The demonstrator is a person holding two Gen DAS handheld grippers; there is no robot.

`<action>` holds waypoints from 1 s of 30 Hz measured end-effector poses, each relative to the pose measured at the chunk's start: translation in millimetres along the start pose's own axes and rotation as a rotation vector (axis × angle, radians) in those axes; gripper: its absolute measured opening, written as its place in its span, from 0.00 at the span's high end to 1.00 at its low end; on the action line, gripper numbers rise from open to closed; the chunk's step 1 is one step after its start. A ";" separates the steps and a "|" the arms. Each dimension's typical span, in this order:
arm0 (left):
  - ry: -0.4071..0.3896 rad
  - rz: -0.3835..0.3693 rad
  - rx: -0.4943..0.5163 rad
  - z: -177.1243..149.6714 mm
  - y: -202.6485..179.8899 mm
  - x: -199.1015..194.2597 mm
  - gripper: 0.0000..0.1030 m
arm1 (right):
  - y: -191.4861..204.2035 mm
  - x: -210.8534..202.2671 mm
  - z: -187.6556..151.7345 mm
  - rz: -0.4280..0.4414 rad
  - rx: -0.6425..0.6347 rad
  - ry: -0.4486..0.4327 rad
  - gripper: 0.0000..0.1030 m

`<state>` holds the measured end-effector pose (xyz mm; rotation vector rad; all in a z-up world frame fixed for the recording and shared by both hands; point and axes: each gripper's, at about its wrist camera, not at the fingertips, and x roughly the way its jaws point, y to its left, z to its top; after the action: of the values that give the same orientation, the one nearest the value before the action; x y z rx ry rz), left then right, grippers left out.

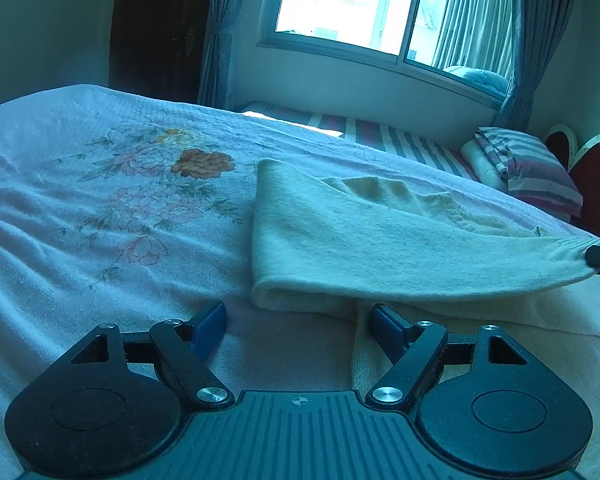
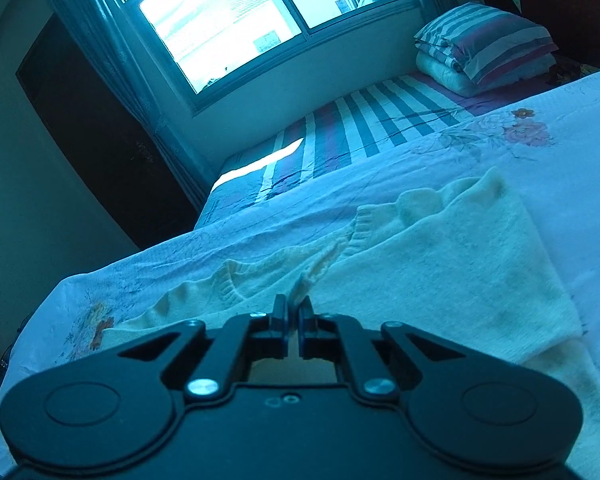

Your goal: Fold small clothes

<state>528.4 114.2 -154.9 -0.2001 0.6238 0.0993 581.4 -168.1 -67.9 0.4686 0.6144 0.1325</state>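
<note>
Cream sweater lies on the bed; its edge is pinched by the right hand-held gripper, the left hand-held gripper spread. Thin knit may slip, undoing the fold.

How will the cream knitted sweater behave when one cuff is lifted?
Likely floppy: the cream sweater sags between the right gripper, shut on its cuff, and the bed. Probably light. The fuzzy knit should not slip.

Left gripper jaws wide, right gripper jaws pinched closed
</note>
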 end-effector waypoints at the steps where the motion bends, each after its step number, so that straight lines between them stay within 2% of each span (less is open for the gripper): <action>1: 0.000 0.001 0.002 0.0 -0.1 0.2 0.25 | -3.7 -1.3 0.1 -0.010 0.003 -0.005 0.94; 12: 0.002 0.018 0.028 -0.6 -4.6 1.1 0.25 | -47.3 -15.3 4.7 -0.085 0.035 -0.023 0.94; 30: 0.002 0.023 0.033 -1.9 -4.1 0.6 0.25 | -88.2 -41.9 -3.7 -0.162 0.086 -0.036 0.94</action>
<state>528.5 109.8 -156.1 -0.1611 0.6293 0.1106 543.6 -255.7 -89.2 0.5012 0.6217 -0.0564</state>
